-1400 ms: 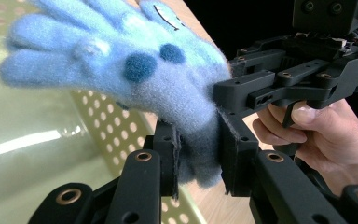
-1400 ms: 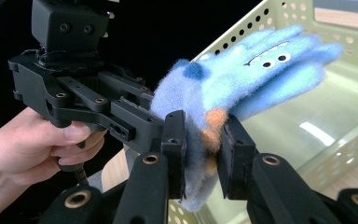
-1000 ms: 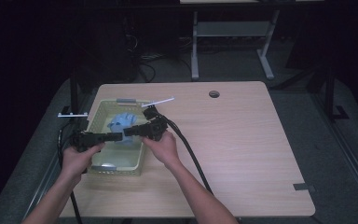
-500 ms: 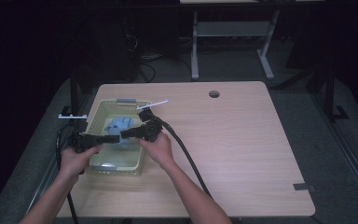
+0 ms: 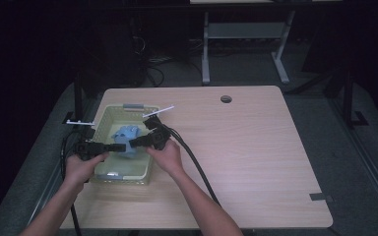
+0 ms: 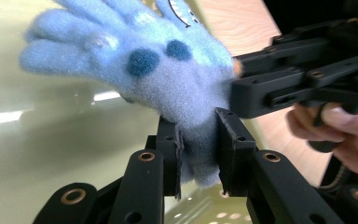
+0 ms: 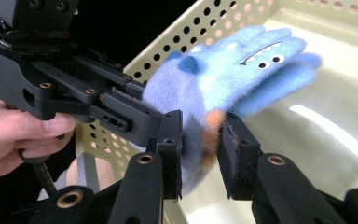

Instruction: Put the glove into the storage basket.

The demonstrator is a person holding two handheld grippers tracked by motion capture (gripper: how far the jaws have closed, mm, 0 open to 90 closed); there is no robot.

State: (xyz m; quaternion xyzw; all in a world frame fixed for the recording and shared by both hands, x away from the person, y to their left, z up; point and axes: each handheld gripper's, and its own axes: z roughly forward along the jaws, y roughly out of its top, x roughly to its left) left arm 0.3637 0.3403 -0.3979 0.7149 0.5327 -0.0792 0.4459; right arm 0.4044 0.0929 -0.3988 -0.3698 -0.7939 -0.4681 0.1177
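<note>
Dim surroundings, glare on basket floor [image 7: 335, 135]

The left hand-held gripper [image 6: 199, 144] pinches the cuff of a fuzzy blue glove [image 6: 168, 70] (dark spots on it) above a pale basket [image 6: 51, 154]. The right hand-held gripper [image 6: 235, 84] meets the glove from the right, a hand [image 6: 340, 135] gripping it, over the worktop [image 6: 237, 28].

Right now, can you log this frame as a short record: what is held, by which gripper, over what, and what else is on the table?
held item: blue fuzzy glove with dark spots and a cartoon face
left gripper: shut on the glove's cuff
right gripper: jaws around the cuff's other side, just been opening; pads look in contact
glove position: lifted above the pale green perforated basket
surface: wooden table
nearby: white stick by the basket's far right corner
</note>
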